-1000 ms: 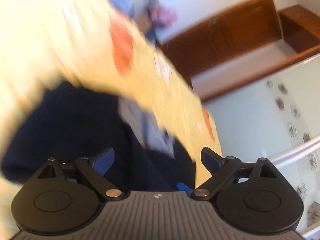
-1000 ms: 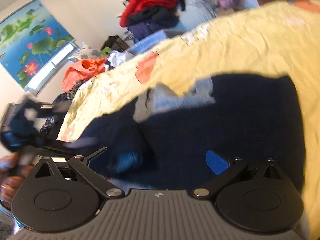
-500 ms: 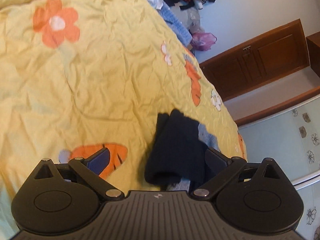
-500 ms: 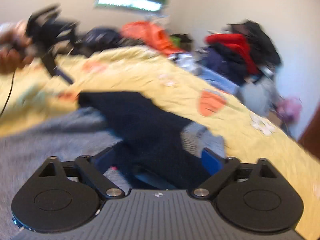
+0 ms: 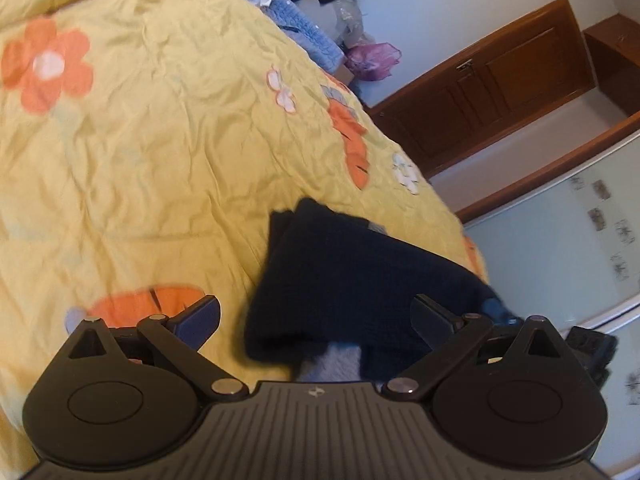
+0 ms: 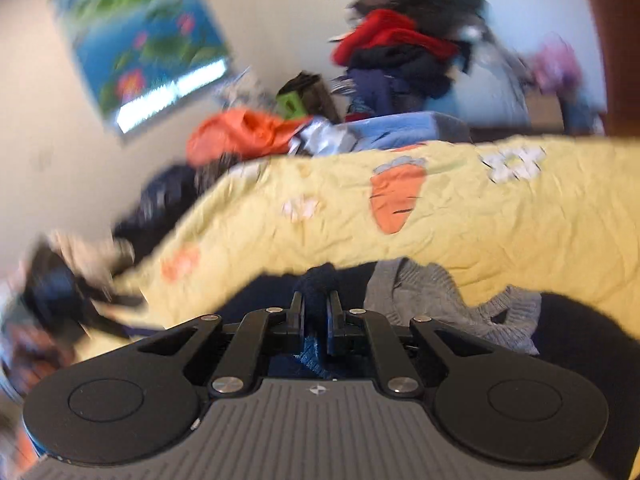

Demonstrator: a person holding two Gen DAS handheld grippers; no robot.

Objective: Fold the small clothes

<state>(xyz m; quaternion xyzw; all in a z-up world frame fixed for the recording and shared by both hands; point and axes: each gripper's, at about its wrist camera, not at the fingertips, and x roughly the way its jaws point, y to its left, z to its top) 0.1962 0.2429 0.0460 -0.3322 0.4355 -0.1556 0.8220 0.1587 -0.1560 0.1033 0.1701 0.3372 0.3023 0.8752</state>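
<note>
A dark navy knit garment point(image 5: 352, 280) lies folded over on the yellow flowered quilt point(image 5: 140, 140), near the bed's right edge, with grey-blue knit showing under it. My left gripper point(image 5: 316, 314) is open and empty just above the garment's near edge. In the right wrist view my right gripper point(image 6: 316, 306) is shut on a bunched fold of the navy garment point(image 6: 318, 280). A grey knit part point(image 6: 440, 304) lies to its right on the quilt point(image 6: 480, 216). The other gripper point(image 6: 52, 292) shows blurred at far left.
A pile of clothes point(image 6: 400, 52) in red, navy and black sits beyond the bed, with orange fabric point(image 6: 240, 136) and a blue folded piece point(image 6: 400, 128). A pink bag point(image 5: 372, 60) and wooden cabinets point(image 5: 500, 84) stand past the bed edge.
My right gripper has closed on the navy garment; it was open half a second ago. My left gripper has come a little closer to the garment and stays open.
</note>
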